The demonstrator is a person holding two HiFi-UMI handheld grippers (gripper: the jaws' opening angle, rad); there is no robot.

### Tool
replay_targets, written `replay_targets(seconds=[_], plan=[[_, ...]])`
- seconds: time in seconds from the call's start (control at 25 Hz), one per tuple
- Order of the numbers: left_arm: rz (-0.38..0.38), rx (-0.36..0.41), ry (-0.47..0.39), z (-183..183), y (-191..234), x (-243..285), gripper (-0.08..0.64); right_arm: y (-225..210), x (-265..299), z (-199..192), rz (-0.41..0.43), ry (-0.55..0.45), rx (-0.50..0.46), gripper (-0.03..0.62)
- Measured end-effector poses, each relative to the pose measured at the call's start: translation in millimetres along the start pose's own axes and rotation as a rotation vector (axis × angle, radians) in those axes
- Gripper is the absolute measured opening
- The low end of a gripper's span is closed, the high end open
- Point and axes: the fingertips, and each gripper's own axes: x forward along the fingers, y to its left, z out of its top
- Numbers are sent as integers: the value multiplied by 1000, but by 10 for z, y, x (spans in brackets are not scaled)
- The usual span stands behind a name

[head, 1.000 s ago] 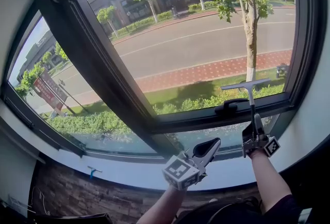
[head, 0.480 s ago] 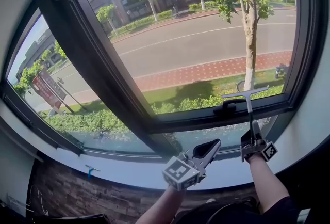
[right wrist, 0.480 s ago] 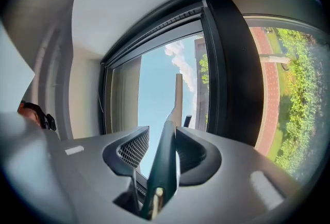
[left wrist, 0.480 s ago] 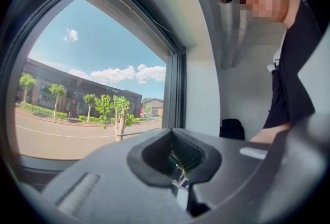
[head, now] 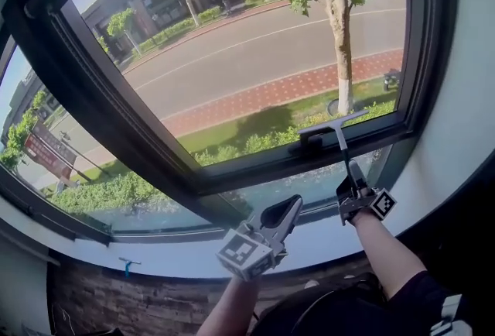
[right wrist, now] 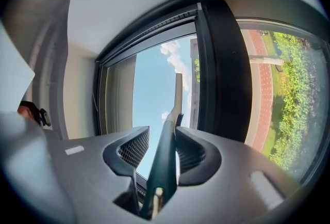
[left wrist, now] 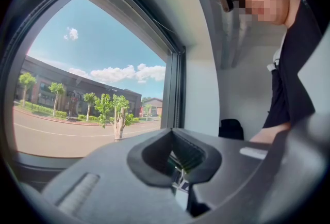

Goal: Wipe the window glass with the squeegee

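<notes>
- Because the squeegee (head: 339, 121) is a thin, stiff rod with a narrow cross blade on top, it likely handles light and rigid. Low on the rod, where it is held, looks the sound place to grip, though so long a lever may twist if the clamp slackens.
- Its blade sits at lower right of the head view, at the bottom edge of the upper glass (head: 255, 56), just beside the black latch (head: 309, 139). Whether it touches the pane cannot be told.
- The right gripper (right wrist: 167, 138) has its ribbed dark pads clenched on the rod, which runs up between them towards the sky.
- The left gripper (left wrist: 175, 155) hangs at lower centre, jaws closed together on nothing, with a diamond-shaped hollow between them.
- The glass is smooth and clear, and would be fragile under hard pressure. The frame (head: 124, 102) looks like matte black metal in straight bars.
</notes>
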Motion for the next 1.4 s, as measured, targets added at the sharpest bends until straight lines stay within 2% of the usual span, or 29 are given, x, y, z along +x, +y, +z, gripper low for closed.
replay_targets(seconds=[0.28,0.68,0.8,1.0,1.4], plan=[[-17,1,10,-32,-43,13,2,25,-21,-9,-29,-6,25,164],[-46,-8,-2,-18,-44,10,2,84,10,-4,-58,6,-4,164],[-60,-11,-14,15,-41,-9,2,213,29,23,-37,-8,-13,166],[-79,-8,-38,52,11,-42,2,623,168,9,29,-36,-24,166],[-66,24,-102,166,176,-117,2,1973,736,-273,228,-27,-111,170]])
